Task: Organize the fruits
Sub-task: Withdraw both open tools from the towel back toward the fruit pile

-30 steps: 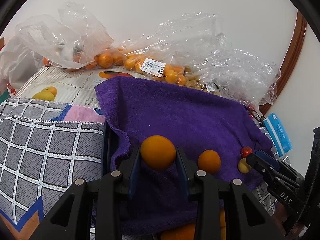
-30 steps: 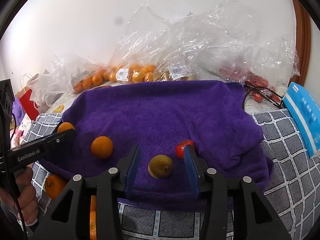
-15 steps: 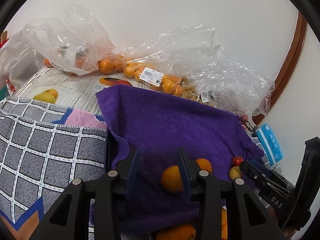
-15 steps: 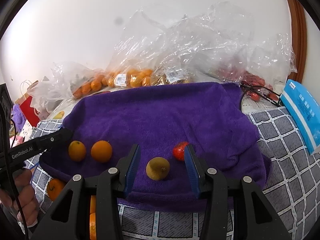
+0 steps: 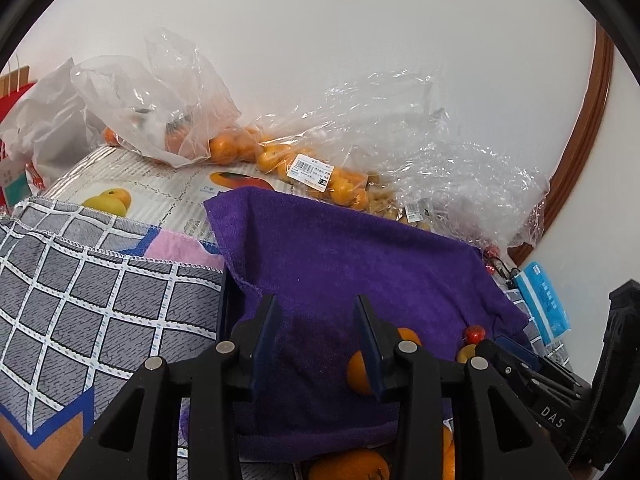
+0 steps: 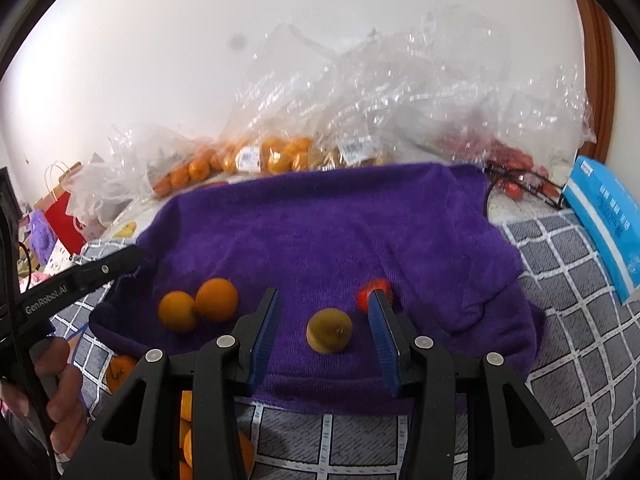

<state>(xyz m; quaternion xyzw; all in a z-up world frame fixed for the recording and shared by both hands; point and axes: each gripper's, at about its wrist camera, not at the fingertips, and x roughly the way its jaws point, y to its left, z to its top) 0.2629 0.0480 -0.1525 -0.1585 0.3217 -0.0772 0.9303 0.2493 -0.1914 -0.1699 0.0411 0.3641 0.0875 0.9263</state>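
The left tongs [image 5: 316, 334] stand open over the near part of the deep purple terry towel [image 5: 360, 264], with nothing between their blue pads. Just off their right pad, partly hidden behind it, lies a round orange fruit [image 5: 357, 374], and a second orange [image 5: 408, 334] peeks out just beyond it. In the right wrist view these two oranges, the nearer one [image 6: 177, 311] and the larger one [image 6: 216, 300], sit touching each other on the towel [image 6: 320, 232], to the left of the right tongs [image 6: 324, 326].

The right tongs are open too. A dull yellow-brown round fruit [image 6: 329, 330] rests on the towel between their blue pads, closer to the right pad but touching neither. A small red fruit [image 6: 366, 298] lies just beyond the tip of the right pad, partly hidden by it.

More loose oranges [image 6: 120, 366] lie off the towel's near left edge, on the grey grid-patterned cloth [image 6: 568, 320]. Behind the towel, against the white wall, crumpled clear plastic bags [image 6: 360, 100] hold small oranges [image 6: 280, 156] and red fruits [image 6: 516, 160]. A light blue packet [image 6: 604, 220] lies at the far right on the grey cloth. The black arm of the left tongs [image 6: 80, 280] reaches in from the left, its tip at the towel's left edge.
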